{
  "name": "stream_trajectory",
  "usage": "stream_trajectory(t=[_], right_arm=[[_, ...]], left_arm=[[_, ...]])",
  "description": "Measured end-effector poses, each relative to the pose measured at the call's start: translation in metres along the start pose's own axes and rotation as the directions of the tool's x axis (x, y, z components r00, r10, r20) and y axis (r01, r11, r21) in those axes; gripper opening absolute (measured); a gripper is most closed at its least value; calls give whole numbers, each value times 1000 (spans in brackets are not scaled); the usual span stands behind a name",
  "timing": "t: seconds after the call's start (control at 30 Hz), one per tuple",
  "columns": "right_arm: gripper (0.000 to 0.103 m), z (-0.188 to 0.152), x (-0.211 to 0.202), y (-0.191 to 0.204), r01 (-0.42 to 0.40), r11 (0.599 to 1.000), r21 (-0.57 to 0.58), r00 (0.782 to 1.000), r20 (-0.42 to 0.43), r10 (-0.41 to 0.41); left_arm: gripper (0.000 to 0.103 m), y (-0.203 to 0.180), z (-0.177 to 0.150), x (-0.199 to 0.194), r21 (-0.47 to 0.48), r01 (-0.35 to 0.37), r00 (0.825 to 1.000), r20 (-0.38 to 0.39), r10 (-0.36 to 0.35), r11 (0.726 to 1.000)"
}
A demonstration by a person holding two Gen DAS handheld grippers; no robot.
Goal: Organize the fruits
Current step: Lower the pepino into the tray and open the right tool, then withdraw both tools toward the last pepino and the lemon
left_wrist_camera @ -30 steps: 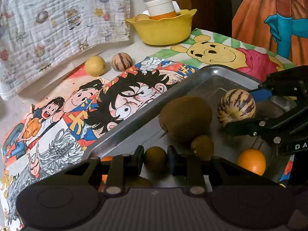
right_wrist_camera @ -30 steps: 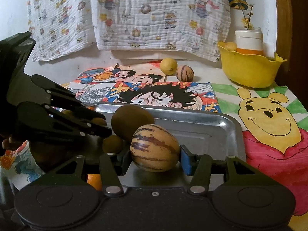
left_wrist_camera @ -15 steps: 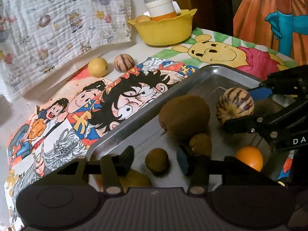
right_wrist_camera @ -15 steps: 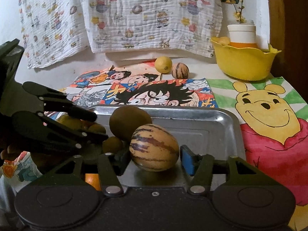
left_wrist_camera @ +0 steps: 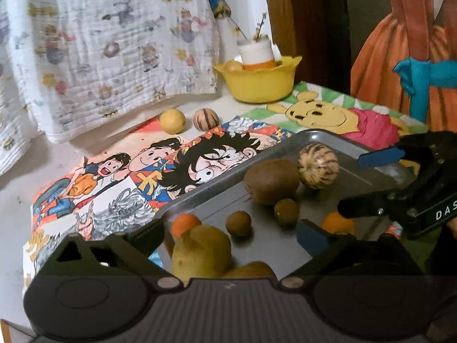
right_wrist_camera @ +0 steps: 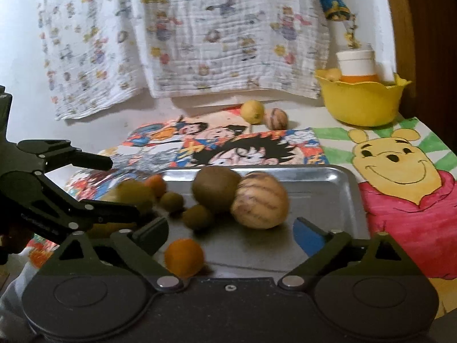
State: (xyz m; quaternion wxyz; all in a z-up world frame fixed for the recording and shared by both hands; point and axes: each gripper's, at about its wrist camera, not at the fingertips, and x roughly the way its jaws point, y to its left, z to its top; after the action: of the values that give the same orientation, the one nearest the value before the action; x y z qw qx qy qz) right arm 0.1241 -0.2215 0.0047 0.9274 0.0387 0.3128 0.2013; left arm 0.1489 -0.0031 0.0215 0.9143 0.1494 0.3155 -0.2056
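The striped melon (right_wrist_camera: 259,200) lay on its side in the tray (right_wrist_camera: 337,183), touching the kiwi (right_wrist_camera: 215,190). Its long way ran across my view. My right claw (right_wrist_camera: 228,235) was spread wide and held nothing. My left claw (left_wrist_camera: 231,235) was wide too, also holding nothing. A pear (left_wrist_camera: 201,253) sat partly hidden behind it. The fruit near the tray's left end looked blurry.

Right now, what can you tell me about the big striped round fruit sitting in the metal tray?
The striped round melon-like fruit is pale cream-yellow with dark brownish-purple stripes running end to end, and its skin looks smooth. It rests on the floor of the silver metal tray, leaning against the larger fuzzy brown kiwi beside it. Neither gripper holds it; the right gripper is open just in front of it.
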Motion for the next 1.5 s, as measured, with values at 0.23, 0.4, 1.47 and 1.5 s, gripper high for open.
stream_trajectory(t=[0.23,0.4,1.47,1.5], right_arm=[[101,-12,-14,15,-22,999,-39,999,-42,20],[102,-23,-28,24,-4,997,-82,998,-62,-2],[102,-5,-38,-5,118,990,-80,993,-12,-119],[102,-2,-36,-8,119,990,-76,993,-9,-120]], left_arm=[[102,-3,-24,-23,-33,-3,1000,-3,3,999],[102,-6,-41,-41,-49,-5,1000,2,5,999],[102,37,-28,-64,-71,-181,979,-106,173,981],[102,39,-24,-62,-71,-187,979,-100,179,980]])
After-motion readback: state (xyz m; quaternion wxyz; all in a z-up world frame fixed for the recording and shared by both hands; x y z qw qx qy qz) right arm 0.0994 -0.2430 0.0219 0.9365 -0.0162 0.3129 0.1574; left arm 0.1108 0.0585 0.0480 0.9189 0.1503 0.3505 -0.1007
